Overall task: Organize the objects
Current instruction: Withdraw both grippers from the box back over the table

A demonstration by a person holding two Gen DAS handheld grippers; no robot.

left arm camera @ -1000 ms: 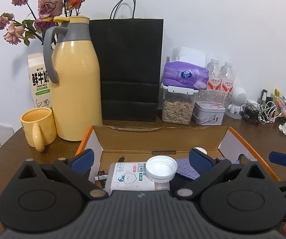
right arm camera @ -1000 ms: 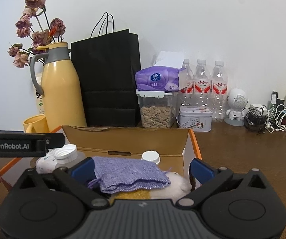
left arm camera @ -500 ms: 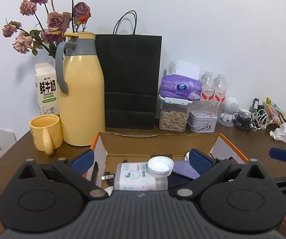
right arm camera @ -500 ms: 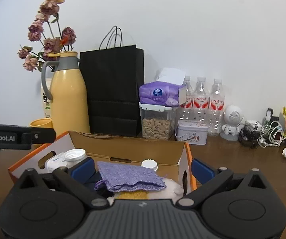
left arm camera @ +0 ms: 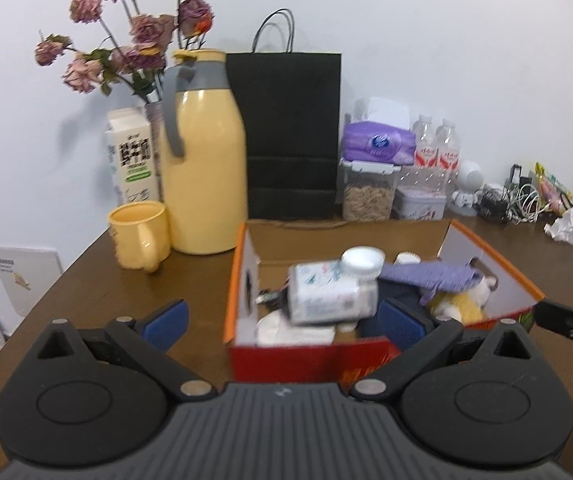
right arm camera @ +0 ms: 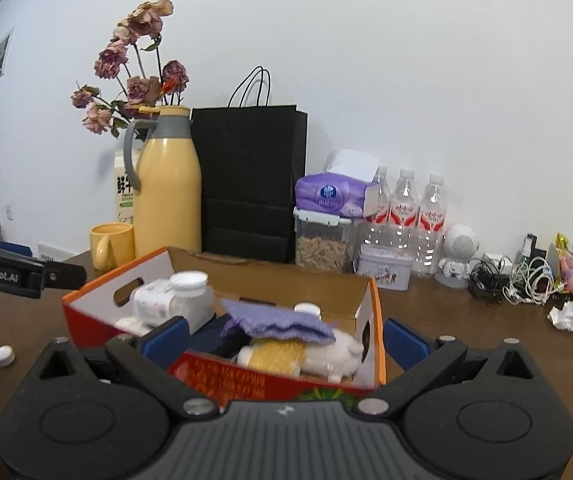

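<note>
Both grippers' jaws gape wide before the filled box (left arm camera: 242, 276)

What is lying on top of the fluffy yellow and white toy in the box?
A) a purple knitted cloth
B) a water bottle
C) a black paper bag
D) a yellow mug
A: the purple knitted cloth is draped over the yellow and white plush toy inside the cardboard box.
</note>
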